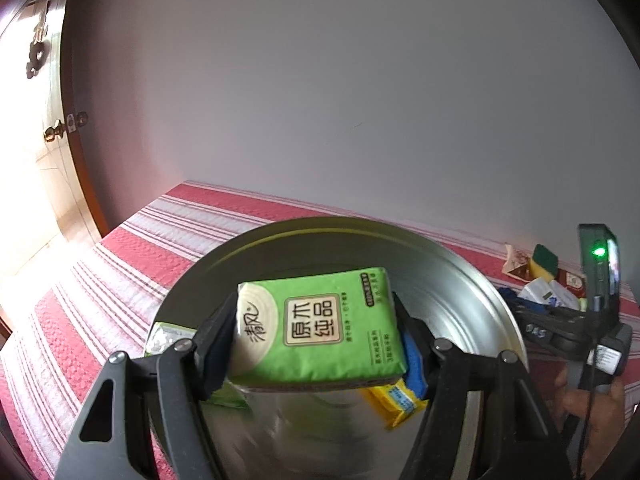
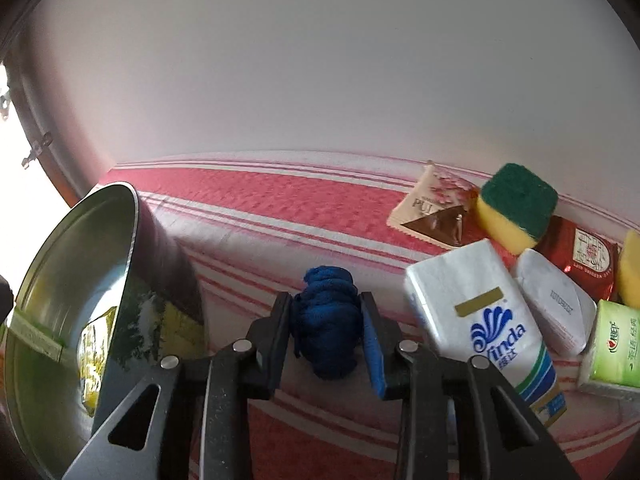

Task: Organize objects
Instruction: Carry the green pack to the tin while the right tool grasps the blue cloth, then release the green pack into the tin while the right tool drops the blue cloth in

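My left gripper is shut on a green tissue pack and holds it above a steel bowl. In the bowl lie another green pack and a yellow pack. My right gripper has its fingers around a rolled blue cloth on the striped red cloth; the jaws touch both sides of it. The bowl stands at the left in the right wrist view. The right gripper also shows at the right in the left wrist view.
To the right lie a white Vinda tissue pack, a white pouch, a green pack, a sponge, a red sachet and a beige sachet. A white wall stands behind.
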Demonstrator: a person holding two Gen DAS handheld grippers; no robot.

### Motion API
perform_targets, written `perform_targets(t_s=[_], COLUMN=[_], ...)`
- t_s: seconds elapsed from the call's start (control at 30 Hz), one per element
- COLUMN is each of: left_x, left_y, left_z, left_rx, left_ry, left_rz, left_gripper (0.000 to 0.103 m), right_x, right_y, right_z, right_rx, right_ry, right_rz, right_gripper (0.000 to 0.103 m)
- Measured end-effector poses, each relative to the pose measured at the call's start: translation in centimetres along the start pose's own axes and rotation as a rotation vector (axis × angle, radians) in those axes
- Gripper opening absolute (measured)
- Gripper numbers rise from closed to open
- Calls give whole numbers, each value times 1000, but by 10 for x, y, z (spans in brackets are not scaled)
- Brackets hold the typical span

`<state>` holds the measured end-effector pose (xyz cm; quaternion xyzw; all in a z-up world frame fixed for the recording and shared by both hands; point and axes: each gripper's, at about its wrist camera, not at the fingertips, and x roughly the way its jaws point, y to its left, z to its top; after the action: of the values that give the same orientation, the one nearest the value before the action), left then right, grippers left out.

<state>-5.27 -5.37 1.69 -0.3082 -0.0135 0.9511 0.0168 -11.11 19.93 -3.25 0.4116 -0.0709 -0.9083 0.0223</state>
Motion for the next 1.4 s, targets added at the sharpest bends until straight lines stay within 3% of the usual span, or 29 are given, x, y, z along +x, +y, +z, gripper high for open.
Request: perform_targets(t_s=[0.13, 0.23, 0.37, 0.47, 0.63, 0.73, 0.83, 0.97, 1.4], left_x=[1, 0, -2, 2, 7, 4, 2, 9, 15], left_y=[-1, -3, 1, 3, 1, 4, 9, 14, 6], left_z=[-1, -2, -1, -3, -5, -2, -1, -2, -5], left_rx=[10, 28, 23, 22, 39, 37, 30, 25, 85], left_ry=[8, -3, -9, 14, 36, 21, 3, 38, 35], left_rz=[4, 29, 48, 49, 65, 86, 134, 135, 209], left_gripper=[69, 69, 69, 68, 68, 68, 68, 68, 68], right_x=[-15, -52, -110, -125, -120, -107, -97, -71, -42], right_y=[-4, -4, 19, 63, 123, 134, 124, 120, 123], right_z=[-5, -12, -14, -12, -18, -11, -5, -2, 8], right_rx=[37, 59, 20, -34, -77, -76, -69, -73, -97], right_ry=[-54, -156, -294, -338, -322, -304, -268, -224, -115], right_rz=[5, 26, 70, 121, 154, 151, 162, 173, 190], right_gripper=[36, 36, 36, 36, 36, 36, 36, 36, 36])
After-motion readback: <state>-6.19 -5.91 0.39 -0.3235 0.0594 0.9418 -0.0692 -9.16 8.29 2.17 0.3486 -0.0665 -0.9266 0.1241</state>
